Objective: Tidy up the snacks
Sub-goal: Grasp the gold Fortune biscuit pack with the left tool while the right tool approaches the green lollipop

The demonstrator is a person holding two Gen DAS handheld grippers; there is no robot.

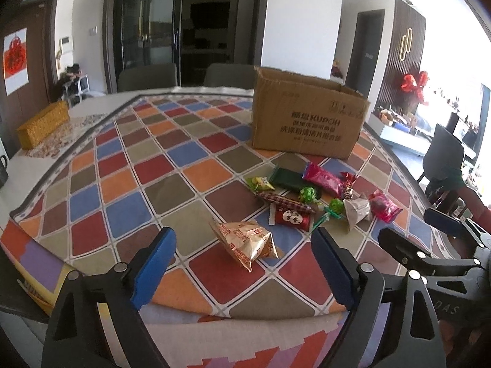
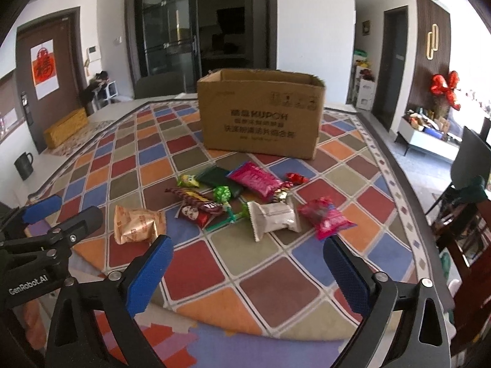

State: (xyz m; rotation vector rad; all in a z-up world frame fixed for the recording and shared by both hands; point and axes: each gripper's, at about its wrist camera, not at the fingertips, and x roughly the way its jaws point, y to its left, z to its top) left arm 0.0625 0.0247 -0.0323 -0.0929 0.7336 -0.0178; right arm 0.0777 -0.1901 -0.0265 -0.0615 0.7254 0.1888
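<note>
Cardboard box (image 2: 260,116) stands open-topped behind loose snacks (image 2: 239,202), contents hidden; both claws released.

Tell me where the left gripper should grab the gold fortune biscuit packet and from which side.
Pinch the puffed middle of the gold packet, coming down from above and the near side. It lies apart from the other snacks, directly ahead of the open left gripper. Its flat crimped ends look harder to pinch; the bulging middle probably gives the fingers more to close on.
</note>
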